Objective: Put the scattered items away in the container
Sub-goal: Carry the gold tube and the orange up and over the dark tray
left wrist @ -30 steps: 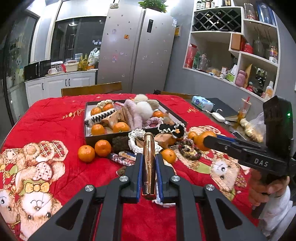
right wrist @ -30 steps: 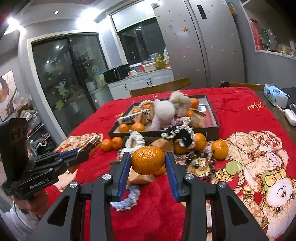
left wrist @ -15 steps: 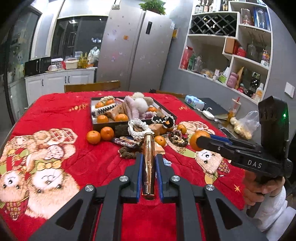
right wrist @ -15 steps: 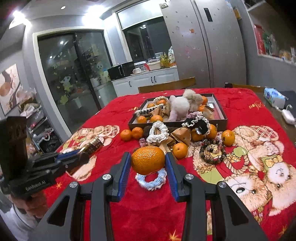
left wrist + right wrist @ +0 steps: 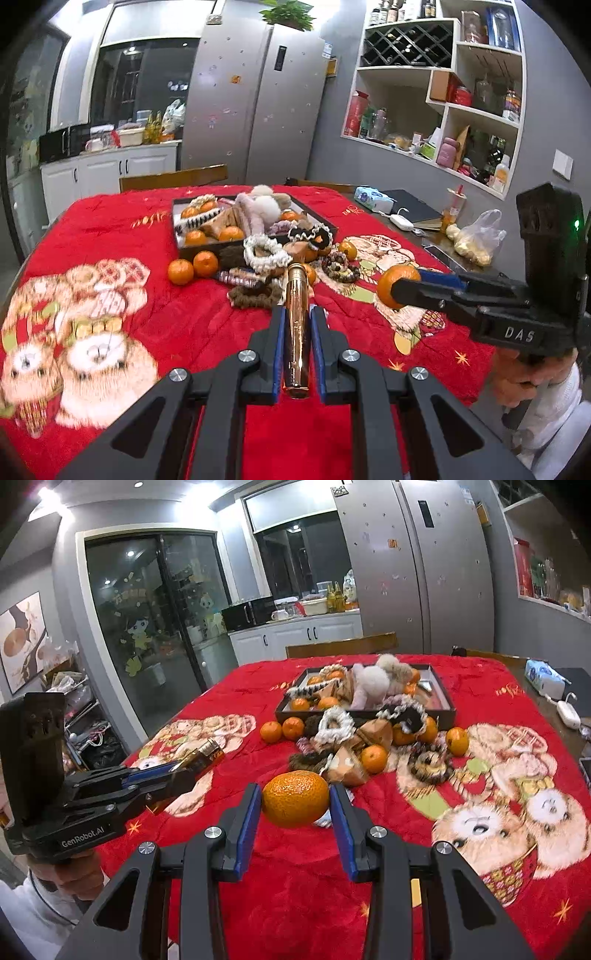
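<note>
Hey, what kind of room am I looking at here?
Most likely a home kitchen and dining area: a tall double-door fridge, white counter cabinets with a microwave on top, and a dining table under a red blanket.

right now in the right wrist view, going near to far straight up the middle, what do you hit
tangerine clamped in the right gripper → brown scrunchie → white lace scrunchie → dark tray → wooden chair back
</note>
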A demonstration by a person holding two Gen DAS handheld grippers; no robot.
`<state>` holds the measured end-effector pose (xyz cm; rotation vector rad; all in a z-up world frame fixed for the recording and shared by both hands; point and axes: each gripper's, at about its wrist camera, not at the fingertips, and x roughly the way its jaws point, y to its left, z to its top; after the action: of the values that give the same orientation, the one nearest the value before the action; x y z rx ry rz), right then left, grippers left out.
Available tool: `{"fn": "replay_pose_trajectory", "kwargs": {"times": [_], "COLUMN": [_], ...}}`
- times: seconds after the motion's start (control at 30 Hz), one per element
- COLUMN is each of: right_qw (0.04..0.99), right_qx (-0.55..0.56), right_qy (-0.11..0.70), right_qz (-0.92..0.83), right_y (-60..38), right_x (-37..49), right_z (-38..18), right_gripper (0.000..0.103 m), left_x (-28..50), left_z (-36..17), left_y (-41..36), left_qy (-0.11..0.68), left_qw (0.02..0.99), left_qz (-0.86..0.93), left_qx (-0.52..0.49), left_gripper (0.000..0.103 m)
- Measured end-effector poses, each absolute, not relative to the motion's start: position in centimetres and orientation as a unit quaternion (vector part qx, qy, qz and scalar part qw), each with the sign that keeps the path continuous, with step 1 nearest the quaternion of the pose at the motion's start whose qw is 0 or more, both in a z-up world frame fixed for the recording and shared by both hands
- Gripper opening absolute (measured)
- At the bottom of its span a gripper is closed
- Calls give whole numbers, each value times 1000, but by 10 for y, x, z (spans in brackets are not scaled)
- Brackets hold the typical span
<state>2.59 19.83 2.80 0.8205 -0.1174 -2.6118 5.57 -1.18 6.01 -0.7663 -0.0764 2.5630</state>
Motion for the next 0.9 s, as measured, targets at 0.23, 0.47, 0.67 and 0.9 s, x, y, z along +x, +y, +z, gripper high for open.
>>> {"fn": "replay_pose_trajectory", "kwargs": {"times": [0.23,0.47,0.67,0.9], "right_qw": [191,187,189,197], "right_qx": [296,292,286,291], "right_qy": [-68,-65,-57,-56], "right_qz": [-934,-936,-938,-935], "right_y": [222,236,242,242], "right_x": [-29,-93,-135,-180], "right_z": [60,86,101,102], "right_gripper": [37,37,37,37], "left_x": [1,-67,-114,-159], "left_z": [76,99,114,120], "left_y": [-8,-5,3,9], "left_qy": [-22,-13,-4,-3], "left_qw": [214,188,173,175], "left_qz": [931,935,938,938], "left_qx": [-295,-300,-299,-300], "left_gripper": [14,14,14,14]}}
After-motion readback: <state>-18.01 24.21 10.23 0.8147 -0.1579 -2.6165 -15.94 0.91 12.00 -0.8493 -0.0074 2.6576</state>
